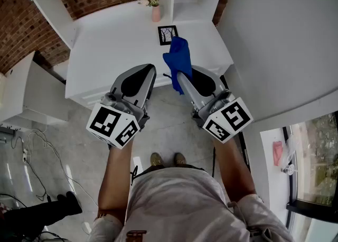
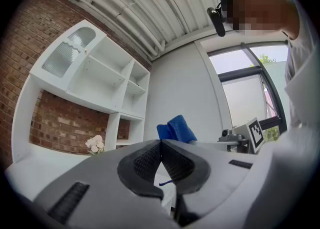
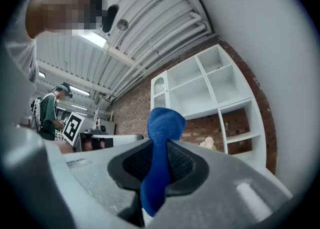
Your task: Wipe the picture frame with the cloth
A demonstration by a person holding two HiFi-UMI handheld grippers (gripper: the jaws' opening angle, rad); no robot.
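Bare arms (image 1: 113, 177) low down, gripping two tools. Right grey plastic gripper (image 1: 178, 77) pinched tight on soft blue cloth (image 1: 179, 56). Left grey plastic gripper (image 1: 150, 70) squeezed together, empty. No wiping yet (all still to do). Small black picture frame (image 1: 168, 35) waiting on white table (image 1: 116, 45), just beyond cloth. Lots of bare room left; pink vase (image 1: 156, 14) close behind.
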